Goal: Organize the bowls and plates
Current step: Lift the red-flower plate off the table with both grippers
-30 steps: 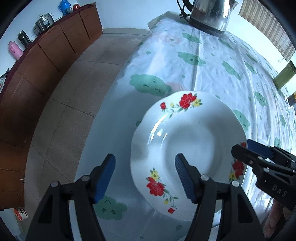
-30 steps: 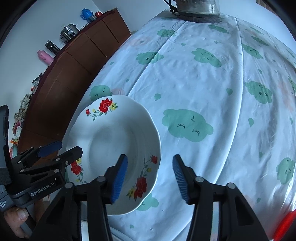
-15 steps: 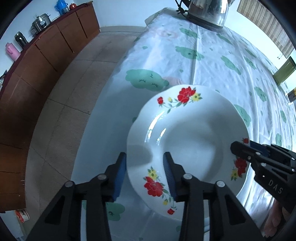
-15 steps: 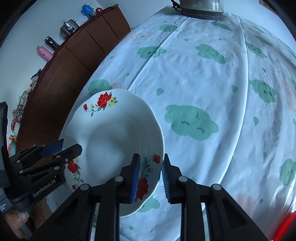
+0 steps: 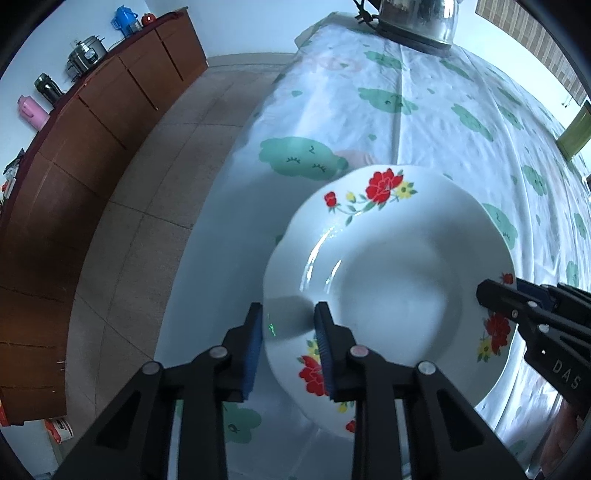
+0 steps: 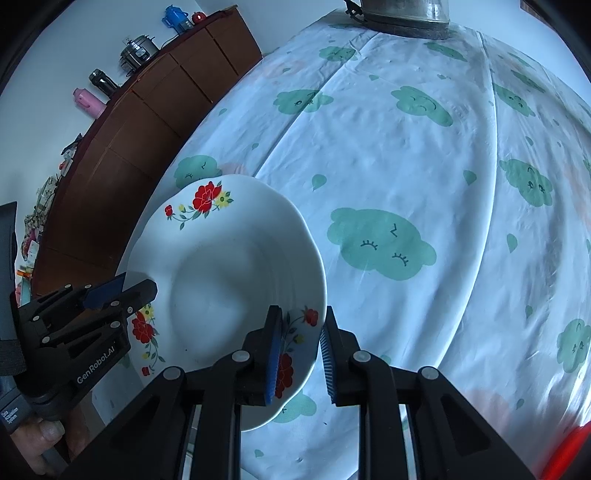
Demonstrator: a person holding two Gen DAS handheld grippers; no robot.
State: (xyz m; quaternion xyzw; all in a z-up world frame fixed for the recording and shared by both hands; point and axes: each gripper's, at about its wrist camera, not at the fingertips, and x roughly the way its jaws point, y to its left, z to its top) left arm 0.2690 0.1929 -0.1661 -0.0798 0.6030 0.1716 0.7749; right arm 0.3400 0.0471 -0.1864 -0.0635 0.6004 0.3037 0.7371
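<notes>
So right up close you've got the left hand-held gripper (image 5: 288, 336) clamped on the near-left rim of the floral plate (image 5: 391, 280), one blue pad on top of the rim and the other under it, jaws closed down to roughly the thickness of the china. The right hand-held gripper (image 6: 300, 345) is doing the same on the opposite side, pinching the rim right by a red flower, also nearly shut with just the rim between the pads. My guess is the two-sided grip is there because it's a wide, deep plate with a wavy edge, and one pinch at the rim would let it tip or twist, so both sides share the load and keep it roughly level. The plate sits at the near-left corner of the desk (image 6: 424, 177), and its near edge seems to hang past the edge of the green-cloud cloth, though I honestly can't tell if it's already lifted or resting on it. Further back there's a metal kettle (image 5: 417, 18) at the far end of the desk, and off to the left a long brown sideboard (image 5: 92, 129) with a pink flask (image 5: 32, 112) and other bits on top.
</notes>
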